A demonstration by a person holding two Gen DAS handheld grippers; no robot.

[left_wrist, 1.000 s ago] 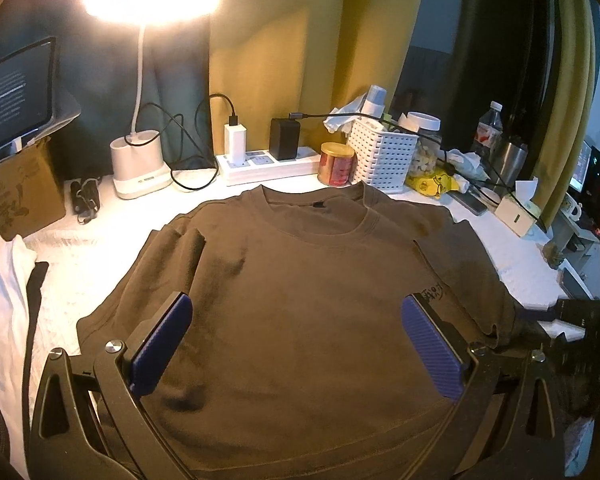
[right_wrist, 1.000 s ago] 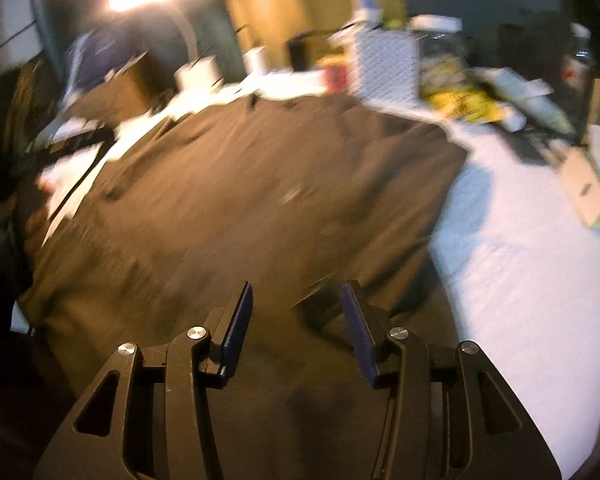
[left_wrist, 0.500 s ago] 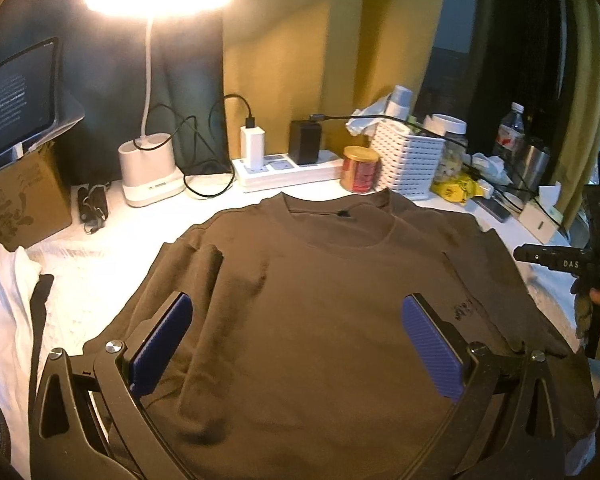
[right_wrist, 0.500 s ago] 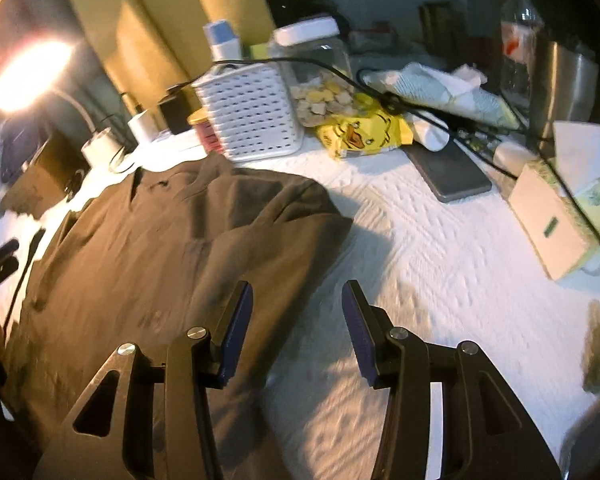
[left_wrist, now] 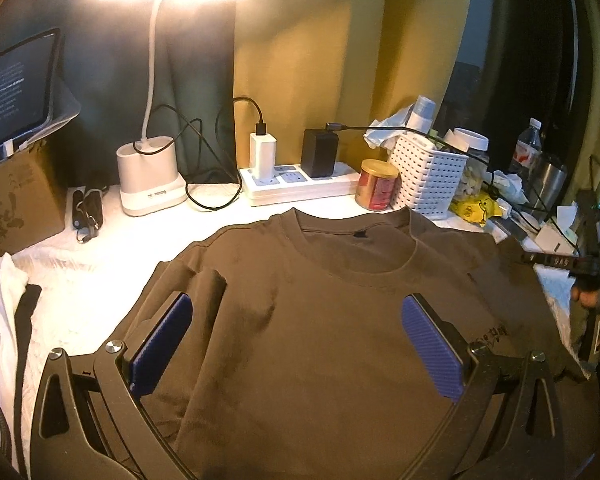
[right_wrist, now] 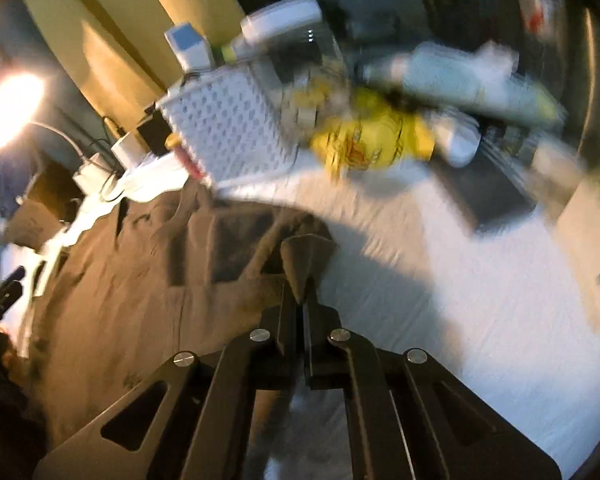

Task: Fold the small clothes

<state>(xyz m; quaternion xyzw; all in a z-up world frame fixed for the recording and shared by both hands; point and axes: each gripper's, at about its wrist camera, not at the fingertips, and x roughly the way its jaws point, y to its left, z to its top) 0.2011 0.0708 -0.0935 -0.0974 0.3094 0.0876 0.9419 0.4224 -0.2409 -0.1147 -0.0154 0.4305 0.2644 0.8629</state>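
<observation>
A brown T-shirt [left_wrist: 332, 380] lies flat on the white table cover, its collar toward the far side. My left gripper [left_wrist: 296, 304] hovers over the shirt's chest, its blue pads [left_wrist: 160, 348] wide apart with nothing between them. At the shirt's right edge my right gripper [right_wrist: 300, 286] is closing, and its jaws pinch a raised fold of the sleeve [right_wrist: 306, 250]. The rest of the T-shirt [right_wrist: 140, 280] spreads away to the left in this blurred right wrist view. In the left wrist view the right gripper's body [left_wrist: 572, 264] shows at the far right, held by a hand.
Along the back stand a lamp base [left_wrist: 150, 184], a power strip [left_wrist: 300, 184], a red can [left_wrist: 378, 190] and a white basket [left_wrist: 432, 176]. A cardboard box [left_wrist: 16, 200] and a white garment [left_wrist: 0, 320] lie left. Bottles, a tissue box and cables crowd the right.
My right gripper swept from over the shirt's middle to its right sleeve and shut on the fabric. The left gripper drifted slightly and stays open.
</observation>
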